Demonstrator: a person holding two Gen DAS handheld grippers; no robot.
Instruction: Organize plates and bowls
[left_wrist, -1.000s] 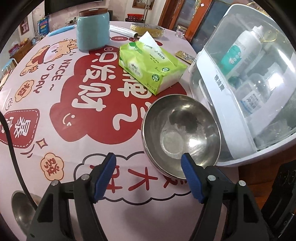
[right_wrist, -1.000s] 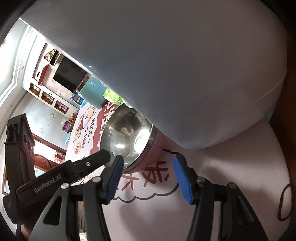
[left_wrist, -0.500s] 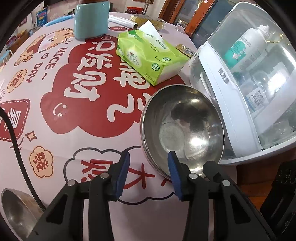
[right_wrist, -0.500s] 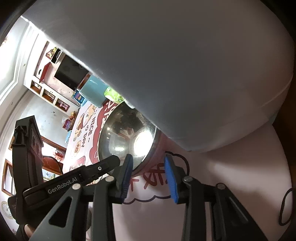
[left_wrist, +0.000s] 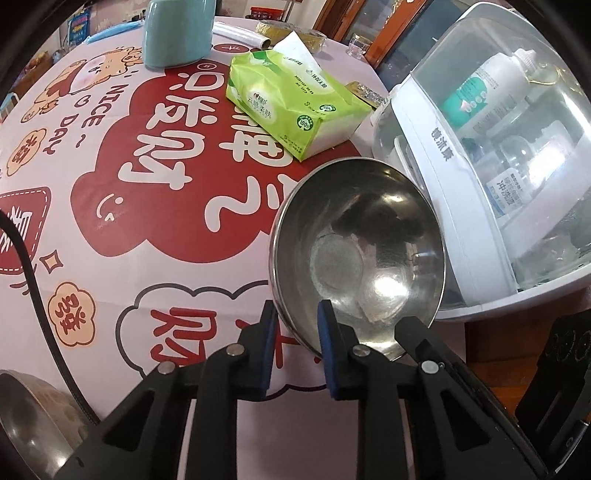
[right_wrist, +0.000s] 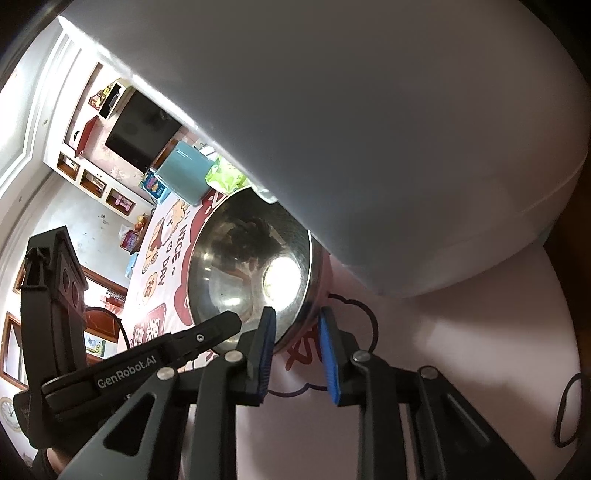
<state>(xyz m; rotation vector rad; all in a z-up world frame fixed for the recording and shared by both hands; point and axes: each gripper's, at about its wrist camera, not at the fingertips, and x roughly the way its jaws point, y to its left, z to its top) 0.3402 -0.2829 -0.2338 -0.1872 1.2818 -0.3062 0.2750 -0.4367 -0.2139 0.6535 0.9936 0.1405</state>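
Note:
A shiny steel bowl (left_wrist: 362, 243) sits tilted on the pink printed tablecloth (left_wrist: 110, 236), right against the white dish cabinet (left_wrist: 443, 173). My left gripper (left_wrist: 295, 325) is shut on the bowl's near rim, one blue pad outside and one inside. In the right wrist view my right gripper (right_wrist: 295, 332) is shut on the near rim of the same bowl (right_wrist: 236, 273), and the left gripper's black body (right_wrist: 129, 369) shows at its left. A second steel bowl (left_wrist: 26, 428) shows at the lower left edge.
A green tissue pack (left_wrist: 295, 107) lies behind the bowl and a teal canister (left_wrist: 177, 33) stands at the back. The cabinet's clear dome (left_wrist: 517, 110) holds bottles, and its white wall (right_wrist: 369, 129) fills the right wrist view. A black cable (left_wrist: 29, 266) runs at left.
Both grippers have moved forward to the bowl and closed from wide open onto its near rim. The bowl now looks tilted up.

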